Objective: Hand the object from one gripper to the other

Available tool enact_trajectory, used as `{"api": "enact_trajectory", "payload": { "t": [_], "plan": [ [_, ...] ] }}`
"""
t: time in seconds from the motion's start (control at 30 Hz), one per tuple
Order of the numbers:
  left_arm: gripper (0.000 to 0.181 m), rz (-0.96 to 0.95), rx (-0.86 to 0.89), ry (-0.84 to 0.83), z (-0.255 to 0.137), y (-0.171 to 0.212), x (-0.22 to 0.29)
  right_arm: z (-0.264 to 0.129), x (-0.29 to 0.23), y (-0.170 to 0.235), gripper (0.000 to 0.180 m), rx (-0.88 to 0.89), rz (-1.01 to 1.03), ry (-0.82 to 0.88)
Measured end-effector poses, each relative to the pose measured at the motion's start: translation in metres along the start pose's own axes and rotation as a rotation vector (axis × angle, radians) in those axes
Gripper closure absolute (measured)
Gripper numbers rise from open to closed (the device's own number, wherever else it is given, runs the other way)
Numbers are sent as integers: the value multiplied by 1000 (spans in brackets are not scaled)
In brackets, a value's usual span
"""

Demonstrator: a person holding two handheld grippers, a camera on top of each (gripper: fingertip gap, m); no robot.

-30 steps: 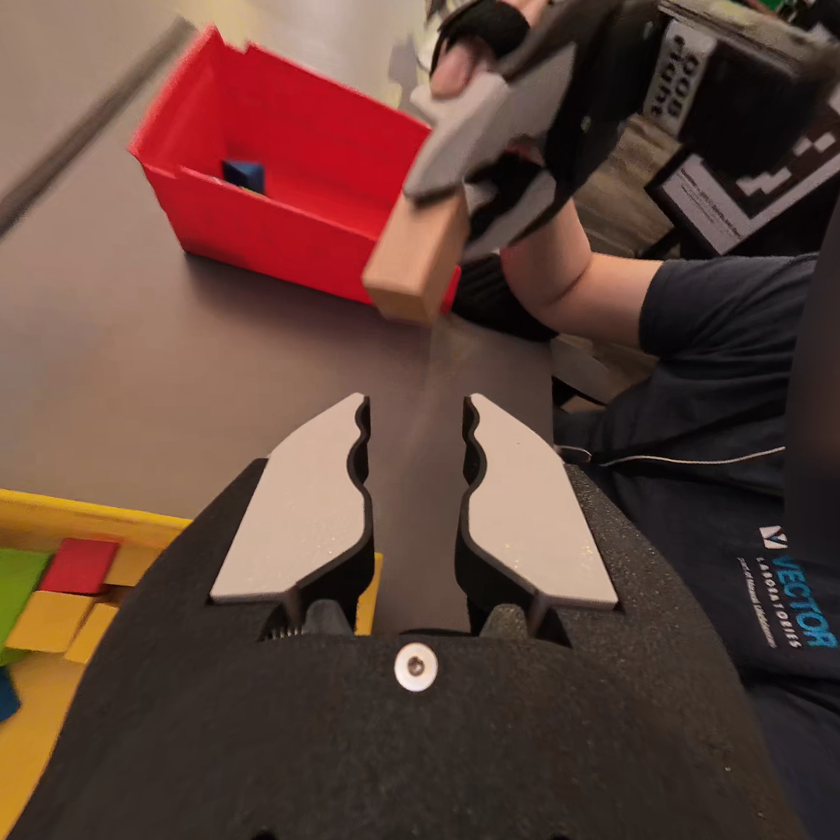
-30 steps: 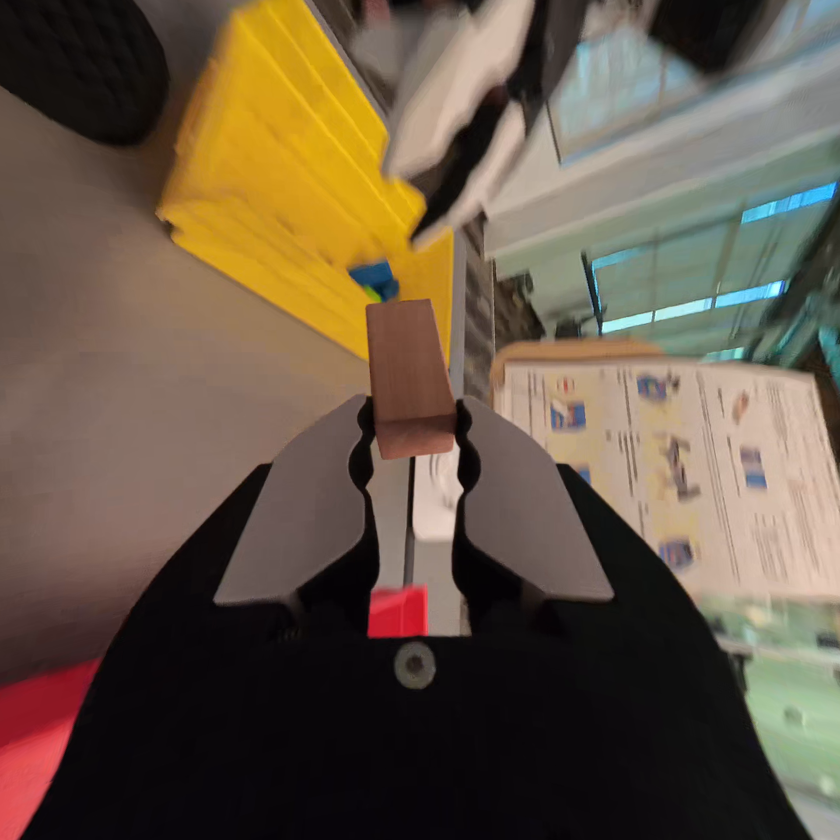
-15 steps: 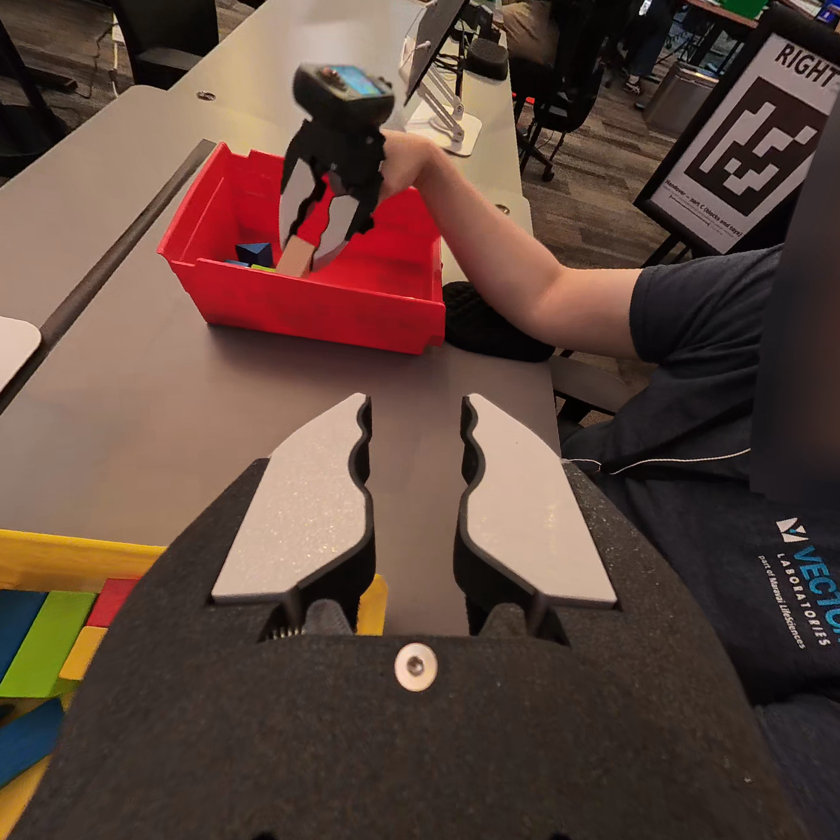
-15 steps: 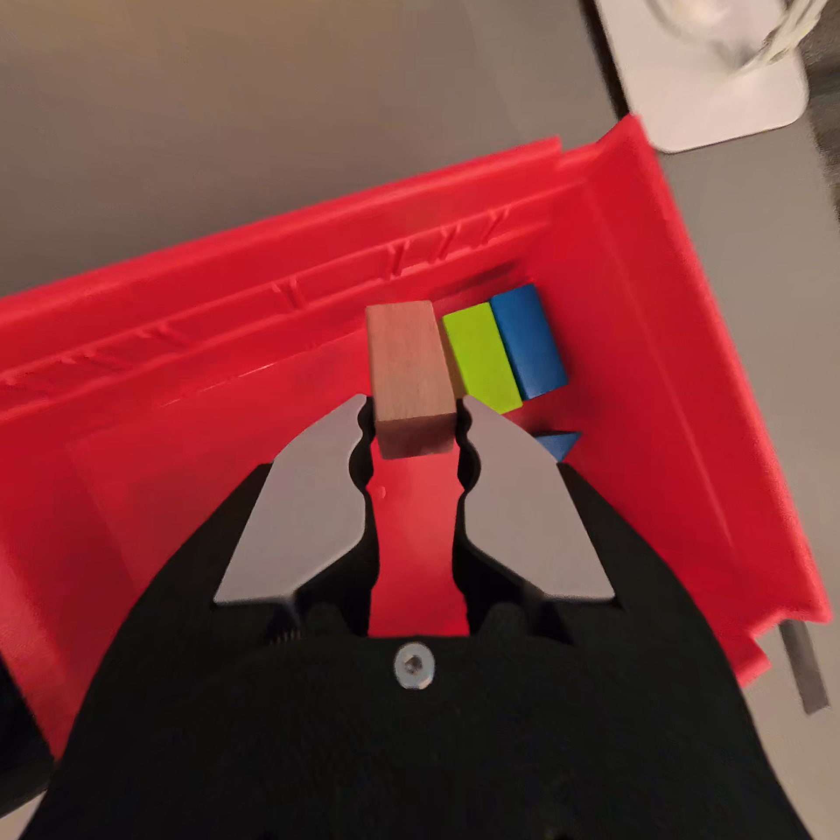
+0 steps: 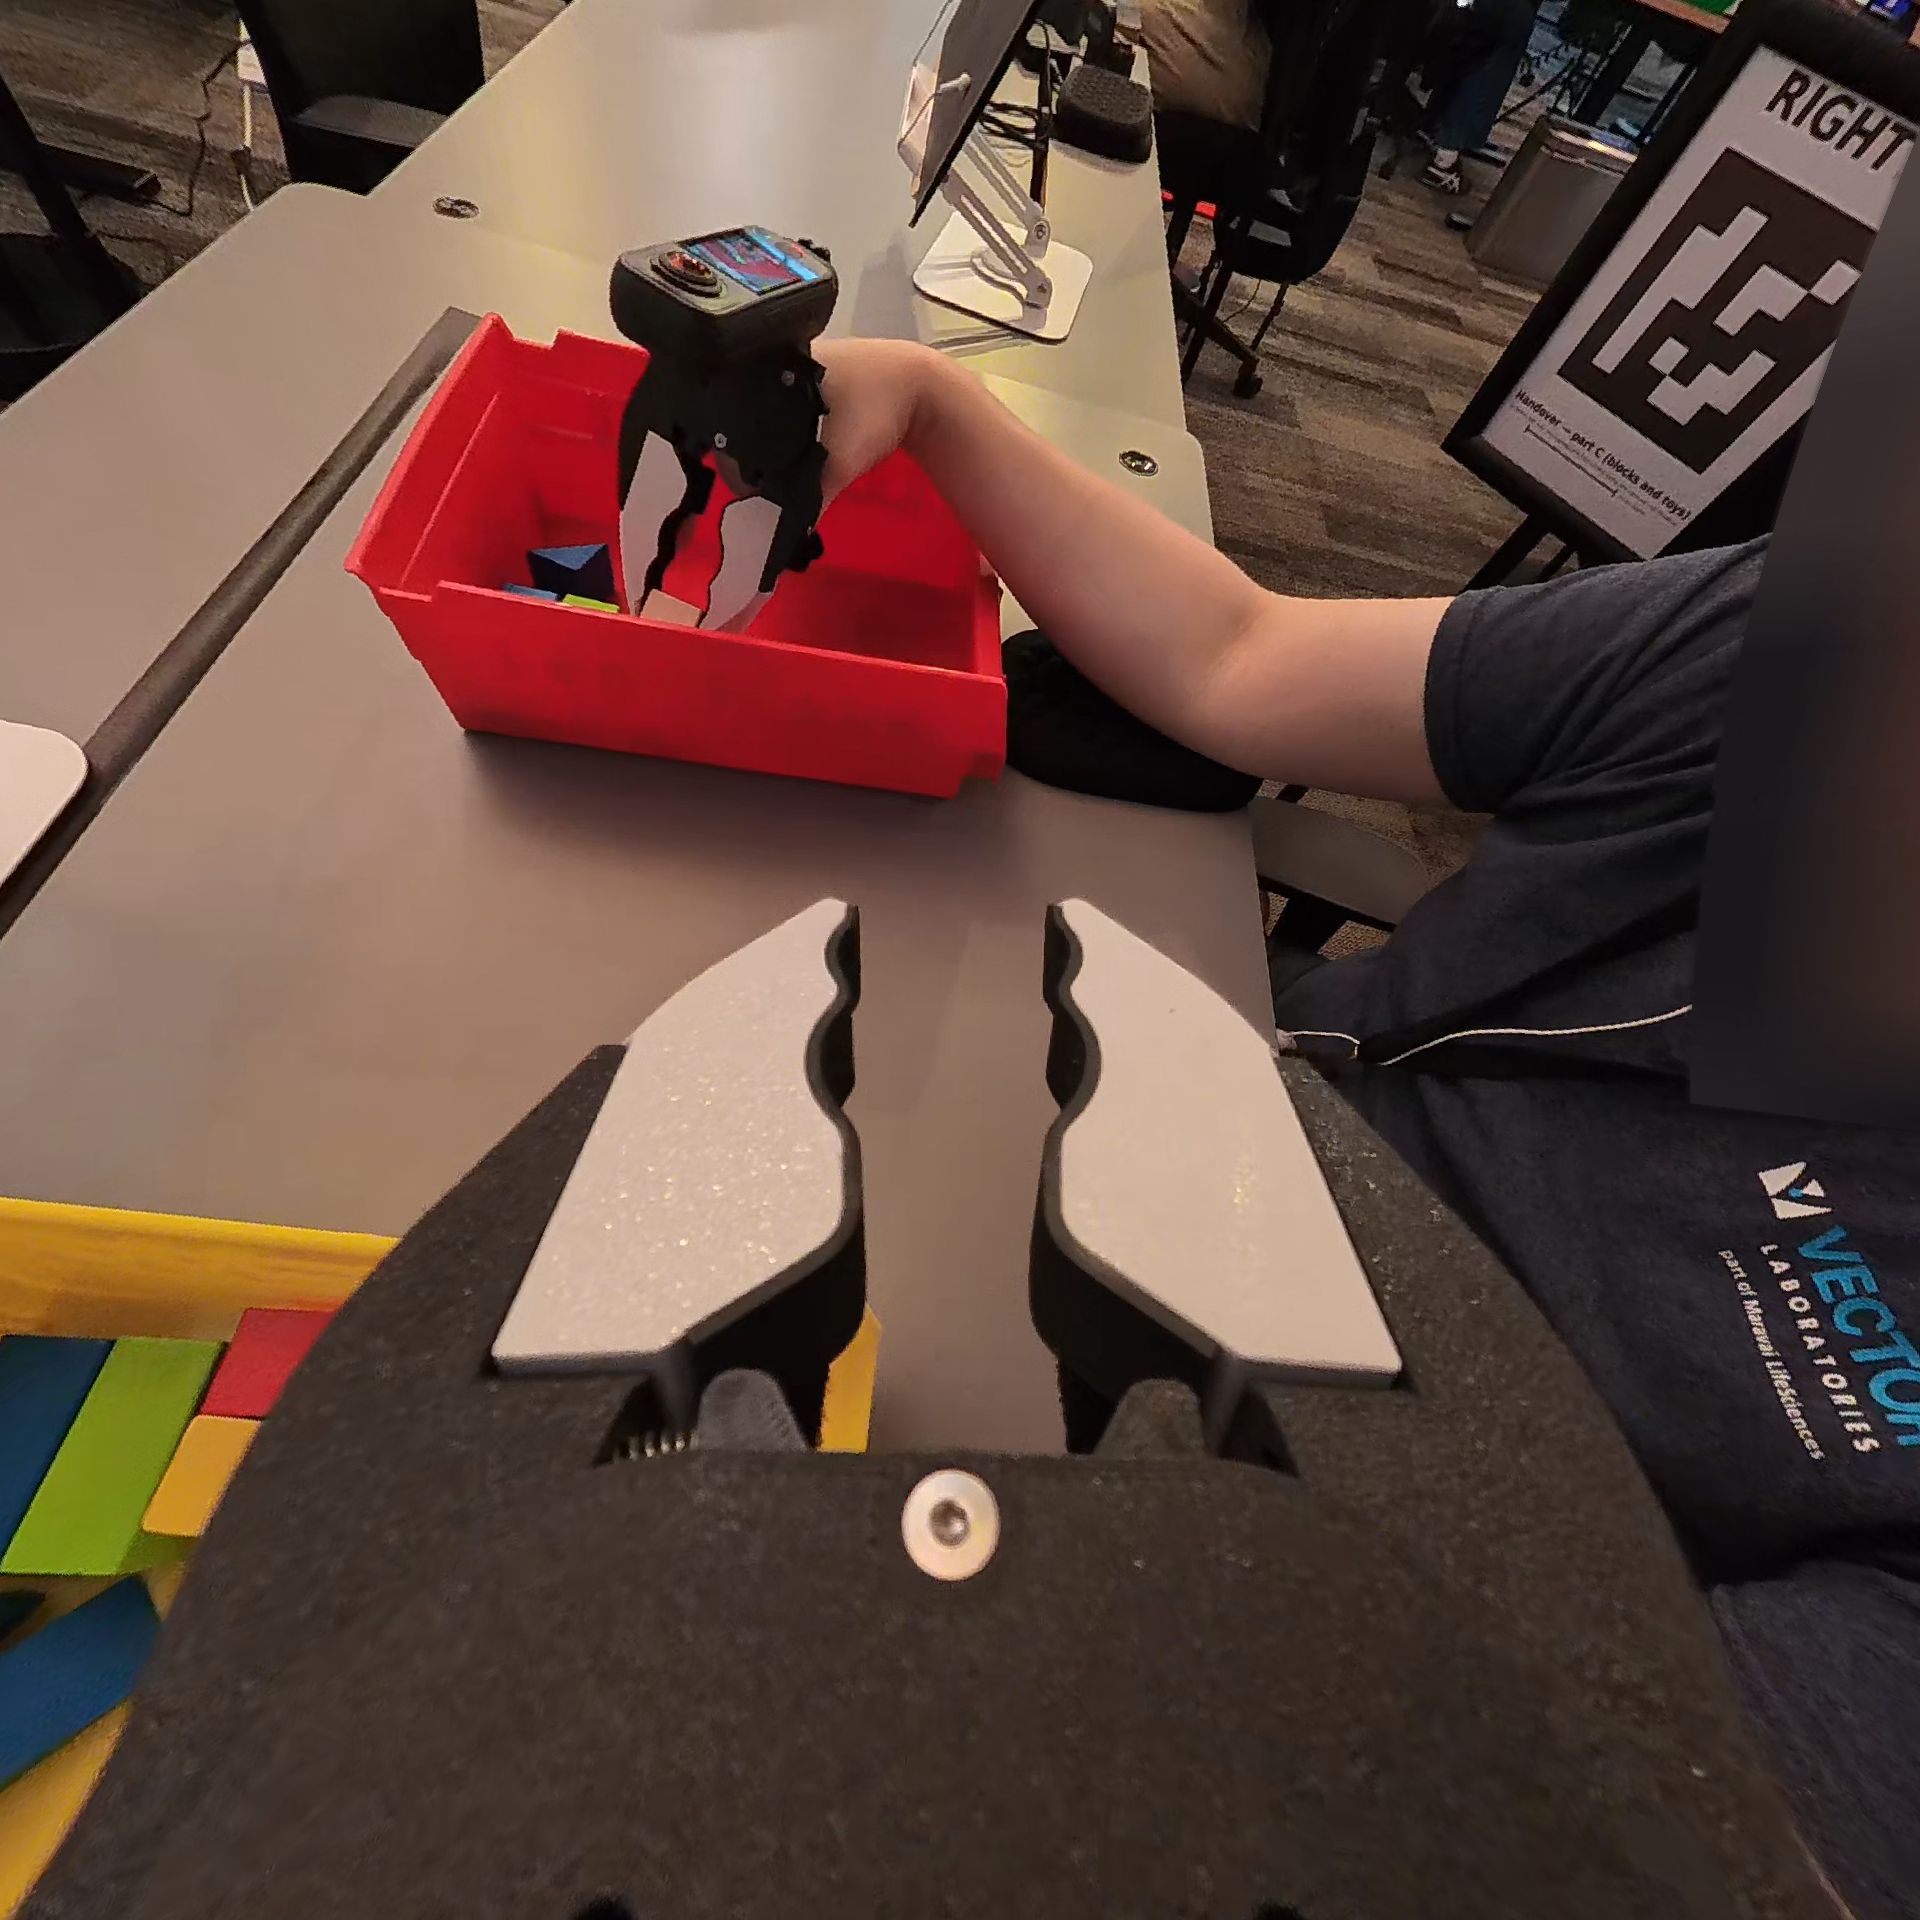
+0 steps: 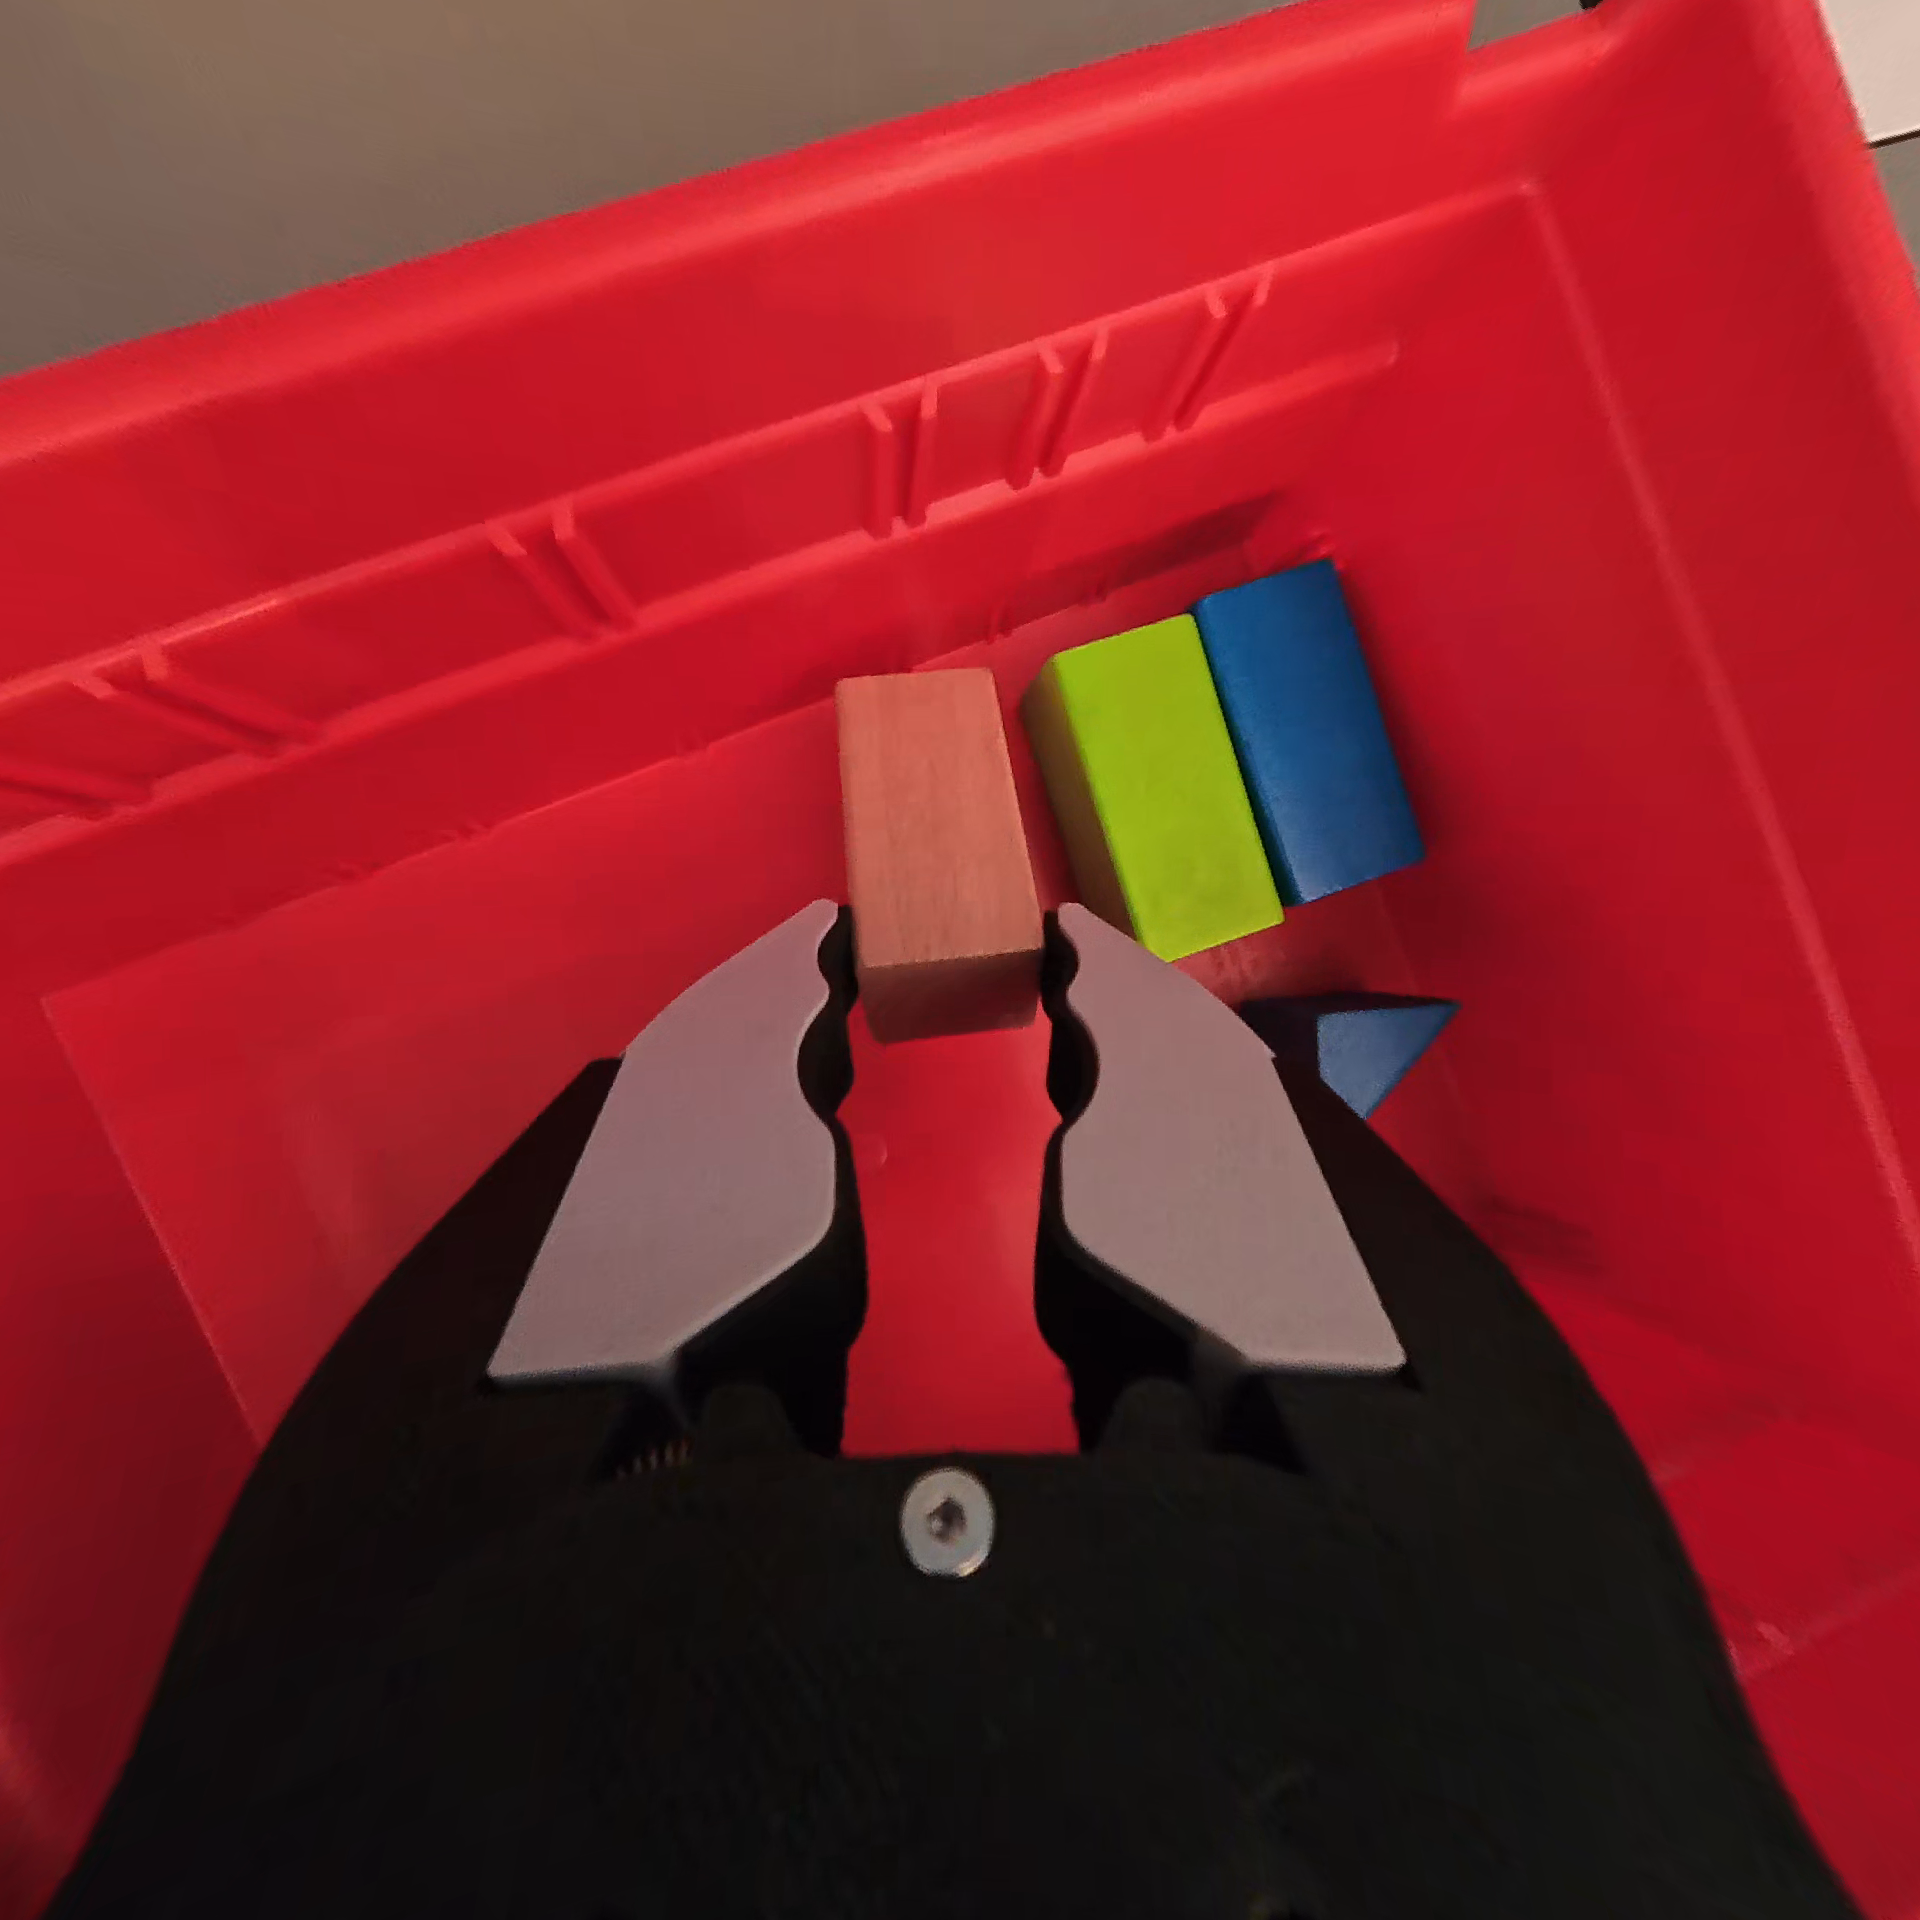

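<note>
My right gripper (image 6: 945,925) is shut on a plain wooden block (image 6: 935,831) and holds it low inside the red bin (image 6: 623,436), beside a green block (image 6: 1153,779). In the left wrist view the right gripper (image 5: 691,613) reaches down into the red bin (image 5: 727,696), and the wooden block (image 5: 665,606) shows between its fingertips. My left gripper (image 5: 951,920) is open and empty above the grey table (image 5: 312,935), well short of the bin.
A blue block (image 6: 1304,727) and a blue wedge (image 6: 1361,1049) also lie in the bin. A yellow tray (image 5: 156,1257) with several coloured blocks sits at the lower left. A black pad (image 5: 1101,738) lies right of the bin, under the person's forearm (image 5: 1195,623).
My right gripper carried the wooden block from in front of the left gripper over to the red bin and lowered it inside. The left gripper stayed open and nearly still.
</note>
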State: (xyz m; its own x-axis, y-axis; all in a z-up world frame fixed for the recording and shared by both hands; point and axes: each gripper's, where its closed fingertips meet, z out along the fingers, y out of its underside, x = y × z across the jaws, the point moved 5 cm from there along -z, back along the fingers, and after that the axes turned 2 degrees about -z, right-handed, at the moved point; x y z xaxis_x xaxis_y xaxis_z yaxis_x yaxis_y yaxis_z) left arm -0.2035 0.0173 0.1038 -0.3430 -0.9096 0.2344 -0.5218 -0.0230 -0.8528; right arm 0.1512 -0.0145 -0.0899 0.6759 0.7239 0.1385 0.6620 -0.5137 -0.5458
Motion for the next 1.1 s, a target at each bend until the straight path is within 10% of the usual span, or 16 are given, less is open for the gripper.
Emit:
{"api": "enact_trajectory", "payload": {
  "t": [1.1],
  "plan": [
    [152,10,-103,23,11,10,6,8,11,19,143,-245,80,81]
  ]
}}
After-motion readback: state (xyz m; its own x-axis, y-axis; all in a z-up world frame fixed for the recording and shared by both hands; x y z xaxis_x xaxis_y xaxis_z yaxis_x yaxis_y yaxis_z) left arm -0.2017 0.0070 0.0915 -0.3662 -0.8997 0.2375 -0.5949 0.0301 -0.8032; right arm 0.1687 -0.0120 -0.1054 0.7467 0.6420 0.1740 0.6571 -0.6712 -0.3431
